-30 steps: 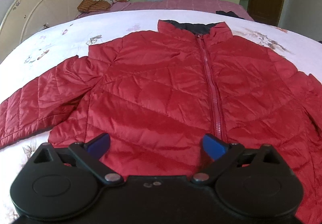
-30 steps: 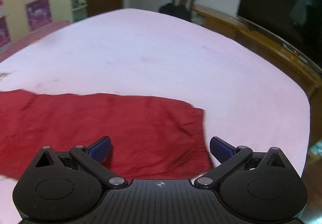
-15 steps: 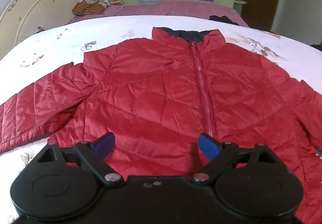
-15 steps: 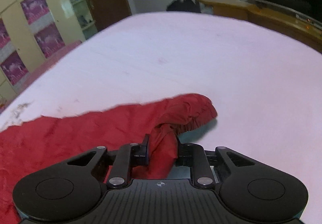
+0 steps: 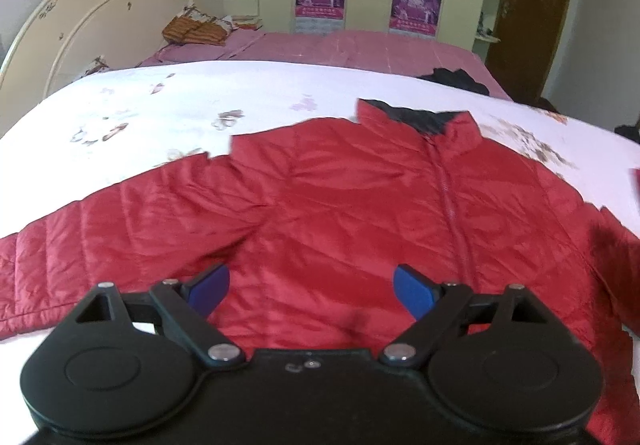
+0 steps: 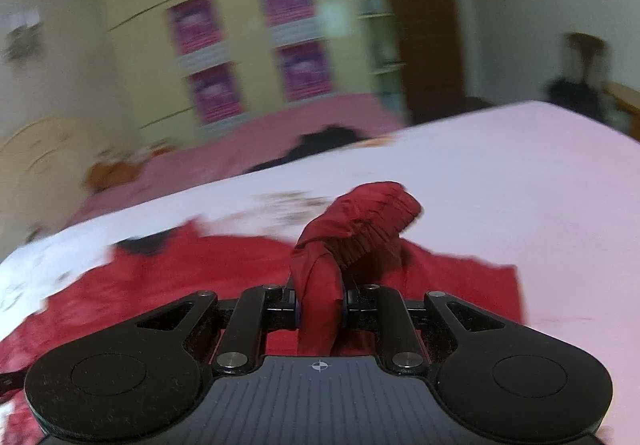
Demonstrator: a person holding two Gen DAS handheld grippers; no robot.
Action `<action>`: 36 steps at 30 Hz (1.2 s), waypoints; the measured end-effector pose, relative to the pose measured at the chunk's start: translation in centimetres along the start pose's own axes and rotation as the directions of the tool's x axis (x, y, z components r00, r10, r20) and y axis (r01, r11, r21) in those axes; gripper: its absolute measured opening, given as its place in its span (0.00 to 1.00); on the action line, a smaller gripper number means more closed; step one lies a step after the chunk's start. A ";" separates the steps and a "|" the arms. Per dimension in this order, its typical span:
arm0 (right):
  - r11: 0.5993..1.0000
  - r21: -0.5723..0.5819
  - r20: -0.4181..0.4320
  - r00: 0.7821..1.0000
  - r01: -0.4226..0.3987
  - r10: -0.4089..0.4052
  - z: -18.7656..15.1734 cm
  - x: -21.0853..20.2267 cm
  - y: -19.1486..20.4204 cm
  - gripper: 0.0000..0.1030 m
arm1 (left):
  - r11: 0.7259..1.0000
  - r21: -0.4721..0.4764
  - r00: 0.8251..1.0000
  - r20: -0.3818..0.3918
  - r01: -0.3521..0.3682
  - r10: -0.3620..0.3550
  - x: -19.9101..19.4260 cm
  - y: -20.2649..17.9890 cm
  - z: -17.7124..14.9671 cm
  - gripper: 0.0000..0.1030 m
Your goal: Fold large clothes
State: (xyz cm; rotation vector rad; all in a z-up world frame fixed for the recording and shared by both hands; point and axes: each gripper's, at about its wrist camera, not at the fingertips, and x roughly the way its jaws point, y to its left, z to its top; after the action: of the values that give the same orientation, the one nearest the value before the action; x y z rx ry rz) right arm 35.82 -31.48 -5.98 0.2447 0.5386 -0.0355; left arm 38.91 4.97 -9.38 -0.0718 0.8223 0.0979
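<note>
Red quilted jacket point(image 5: 360, 213) fills mid-frame on the bed point(image 5: 200, 105); right hand-held gripper point(image 6: 320, 305) pinches its sleeve cuff point(image 6: 372, 213), left hand-held gripper point(image 5: 310, 285) gapes empty. Next, probably: lay the sleeve across the chest.

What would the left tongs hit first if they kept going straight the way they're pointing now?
Most likely the red jacket: the left tongs are open, empty and angled down at its front panel, left of the zipper. Nothing else shows in between, though depth is hard to judge.
</note>
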 end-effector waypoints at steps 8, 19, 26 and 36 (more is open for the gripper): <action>0.969 -0.094 -0.181 0.961 -0.229 0.210 -4.3 6.7 13.2 0.16 | 0.997 -0.070 1.000 -0.013 0.019 -0.020 0.2 5.4 0.6 0.86; 0.952 -0.079 -0.237 0.933 -0.297 0.272 -5.6 8.4 16.6 0.99 | 0.984 -0.111 0.988 -0.056 0.138 -0.145 1.3 6.5 0.6 0.92; 0.982 -0.109 -0.138 0.980 -0.157 0.141 -3.7 4.9 11.9 0.99 | 0.960 -0.091 0.954 -0.123 0.265 -0.275 4.1 2.1 0.8 0.96; 0.995 -0.086 -0.057 0.996 0.057 -0.062 -3.8 1.4 3.6 0.99 | 0.944 -0.125 0.944 -0.092 0.304 -0.316 7.9 0.1 0.6 0.11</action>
State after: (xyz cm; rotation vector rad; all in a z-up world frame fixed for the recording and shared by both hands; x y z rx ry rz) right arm 35.47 -27.01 -9.02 0.1476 0.6051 -0.0635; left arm 44.69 5.57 -14.74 -0.3117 0.9066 -0.1615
